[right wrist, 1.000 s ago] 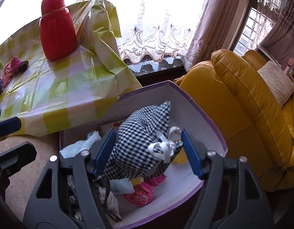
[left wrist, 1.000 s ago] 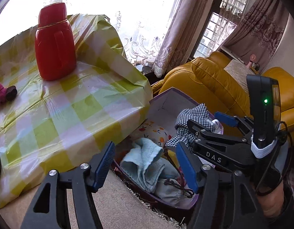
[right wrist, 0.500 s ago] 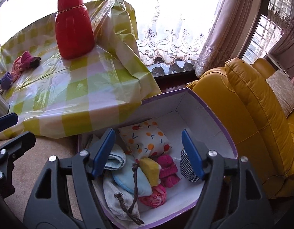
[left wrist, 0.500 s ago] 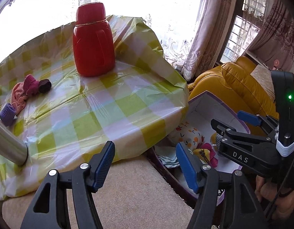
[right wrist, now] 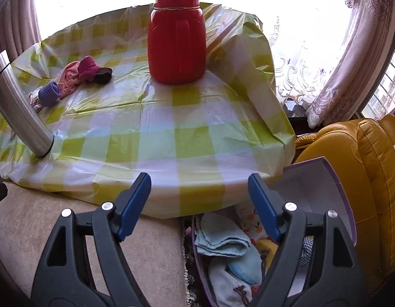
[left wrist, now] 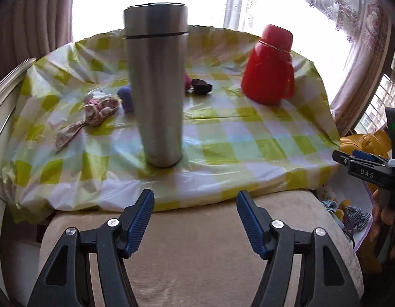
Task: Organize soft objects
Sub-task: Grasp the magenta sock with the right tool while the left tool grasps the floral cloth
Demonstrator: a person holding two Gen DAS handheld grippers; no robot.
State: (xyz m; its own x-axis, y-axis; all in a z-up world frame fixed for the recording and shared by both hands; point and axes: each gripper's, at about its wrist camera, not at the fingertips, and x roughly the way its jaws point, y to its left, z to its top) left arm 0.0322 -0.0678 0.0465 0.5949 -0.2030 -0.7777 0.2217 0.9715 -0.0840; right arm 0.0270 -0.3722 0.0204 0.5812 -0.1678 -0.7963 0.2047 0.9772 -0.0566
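Small soft items lie on the checked tablecloth (left wrist: 223, 133): a floral cloth strip (left wrist: 92, 112), a purple knit piece (left wrist: 127, 98), a dark brown piece (left wrist: 201, 86). The right wrist view shows the purple piece (right wrist: 49, 93), a pink cloth (right wrist: 69, 76), a magenta knit piece (right wrist: 87, 68) and the brown piece (right wrist: 103, 74). A purple-rimmed white box (right wrist: 322, 186) beside the table holds a light blue towel (right wrist: 223, 238) and other soft things. My left gripper (left wrist: 194, 220) is open and empty over the beige cushion. My right gripper (right wrist: 199, 199) is open and empty at the table's near edge.
A steel tumbler (left wrist: 156, 87) stands at the table's front middle; it also shows in the right wrist view (right wrist: 15, 105). A red thermos (left wrist: 269, 64) stands at the back right. A yellow leather sofa (right wrist: 363, 174) is right of the box. Curtains hang behind.
My right gripper let the checkered cloth bundle fall into the box and swung up toward the table. My left gripper swung left from the box to face the table.
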